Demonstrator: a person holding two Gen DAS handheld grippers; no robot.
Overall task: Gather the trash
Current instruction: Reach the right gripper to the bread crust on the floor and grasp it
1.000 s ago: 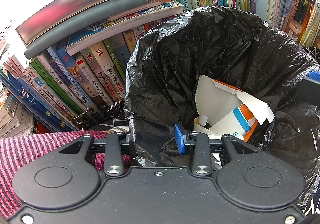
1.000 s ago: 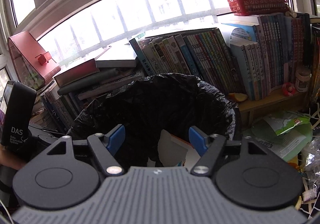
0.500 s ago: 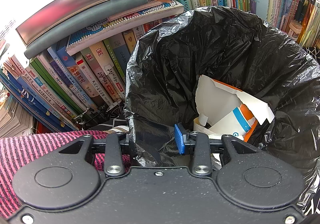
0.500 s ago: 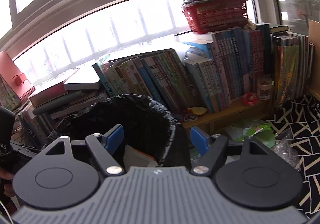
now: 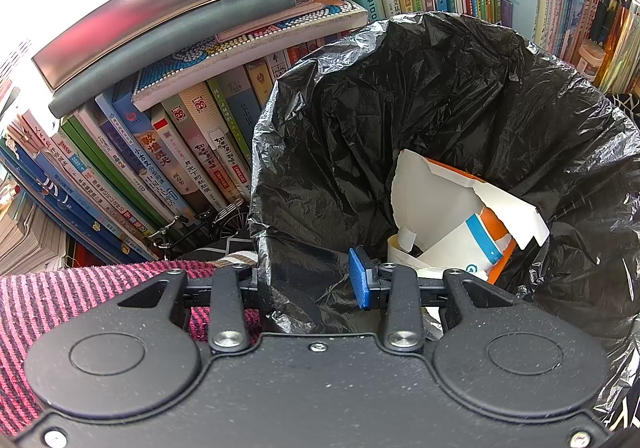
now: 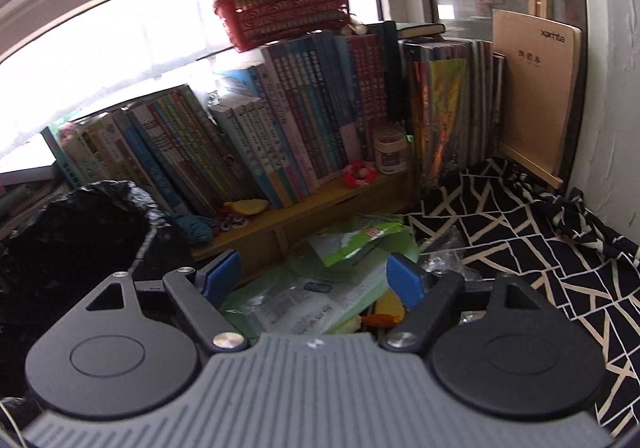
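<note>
The task looks partly done. The black bag [image 5: 440, 108] stands open in front of the books [image 5: 168, 152], and a torn white-and-orange carton [image 5: 460, 216] already lies inside it, leaning against the right wall. The left gripper [image 5: 308, 280] is clamped on the bag's near rim, with crumpled black film bunched between its jaws, which seems meant to hold the mouth open. More trash is left. In the right wrist view a loose heap lies on the black-and-white patterned cloth [image 6: 520, 232], just below the wooden shelf [image 6: 304, 216] and to the right of the bag [image 6: 72, 232]. It holds a green wrapper [image 6: 352, 244], a clear printed packet [image 6: 304, 308] under it, something orange-yellow [image 6: 384, 312] at the near edge, and crinkled clear plastic [image 6: 444, 260] on the right side. The right gripper [image 6: 316, 280] hangs over this heap with its jaws wide apart and opening; nothing is between the pads, which do not touch the wrappers. The wrappers look thin, flat and slippery, overlapping one another, so a pinch may lift only one sheet or drag its neighbours along. Whether more litter lies beyond the heap cannot be told.
</note>
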